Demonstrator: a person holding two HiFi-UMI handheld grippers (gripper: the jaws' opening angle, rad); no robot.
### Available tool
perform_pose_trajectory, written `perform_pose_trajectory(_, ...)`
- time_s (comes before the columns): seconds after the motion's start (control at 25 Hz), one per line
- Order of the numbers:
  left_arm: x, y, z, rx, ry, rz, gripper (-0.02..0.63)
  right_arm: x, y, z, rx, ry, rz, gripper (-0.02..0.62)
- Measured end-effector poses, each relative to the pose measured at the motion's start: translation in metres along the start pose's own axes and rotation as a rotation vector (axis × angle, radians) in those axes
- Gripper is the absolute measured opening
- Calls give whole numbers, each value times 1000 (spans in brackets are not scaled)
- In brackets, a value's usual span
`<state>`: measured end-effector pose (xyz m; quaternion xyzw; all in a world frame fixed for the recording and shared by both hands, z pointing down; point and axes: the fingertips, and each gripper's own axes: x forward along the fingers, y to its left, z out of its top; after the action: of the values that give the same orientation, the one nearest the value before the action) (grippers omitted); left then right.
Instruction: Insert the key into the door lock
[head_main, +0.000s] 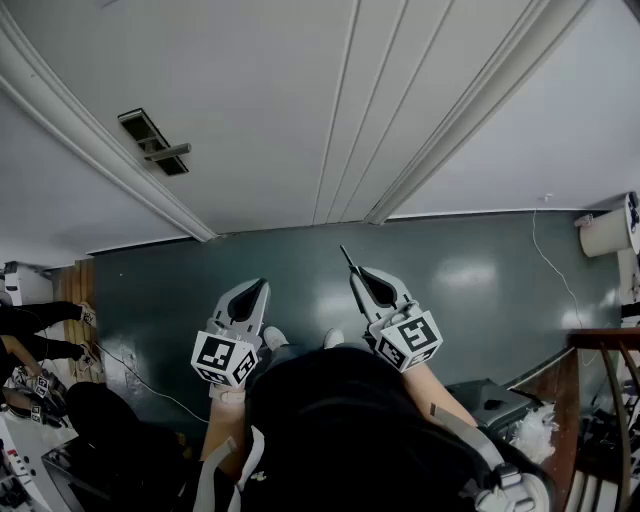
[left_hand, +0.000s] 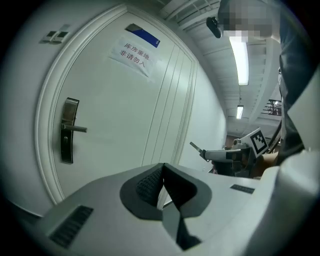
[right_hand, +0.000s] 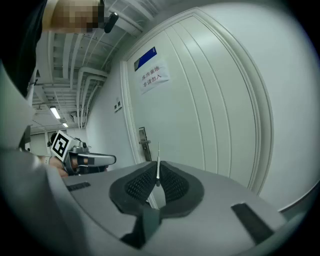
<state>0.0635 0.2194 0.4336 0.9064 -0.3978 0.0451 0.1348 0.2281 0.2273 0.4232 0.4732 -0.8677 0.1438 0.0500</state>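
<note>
White door (head_main: 300, 100) fills view ahead, dark floor (head_main: 480, 270) below. Door lock (left_hand: 67, 130) well ahead, left of both grippers. Right gripper (right_hand: 157, 172) clamped on key (right_hand: 158, 162), blade forward — approach step, nothing inserted. Left gripper (left_hand: 162, 167) closed, empty. Next: carry key left to lock, align blade — keyhole too small to make out.

A paper notice (left_hand: 133, 55) on the door (left_hand: 115, 130) reads "库房重地 非请勿入"; the blue plate (left_hand: 145, 35) above is illegible.
</note>
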Motion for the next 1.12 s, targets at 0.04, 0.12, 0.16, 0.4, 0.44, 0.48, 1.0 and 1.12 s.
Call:
perform_pose_trajectory(0.04,-4,5,0,-2,-3,-1,9,4,6,0,-7,1,1,34)
perform_pose_trajectory(0.12,-12,15,1,-6,-10,0,9,13,17,-2,-19,5,4,34)
perform_pose_trajectory(0.16,-17,20,1,-8,-12,2,9,18,22,-3,-22,9,5,34)
perform_pose_trajectory(0.4,-51,61,-3,-26,-17,25,9,52,63,-11,-21,33,32,34)
perform_pose_trajectory(0.44,-57,68,-4,-28,-17,29,9,59,70,-12,-15,33,38,34)
perform_pose_trajectory(0.48,-63,76,-5,-30,-16,31,9,67,77,-13,-5,31,43,34)
perform_pose_trajectory(1.0,-72,131,-15,-65,9,3,9,118,93,-10,68,36,2,34)
perform_pose_trajectory(1.12,-53,140,-9,-62,15,1,9,133,74,-5,97,28,-6,34)
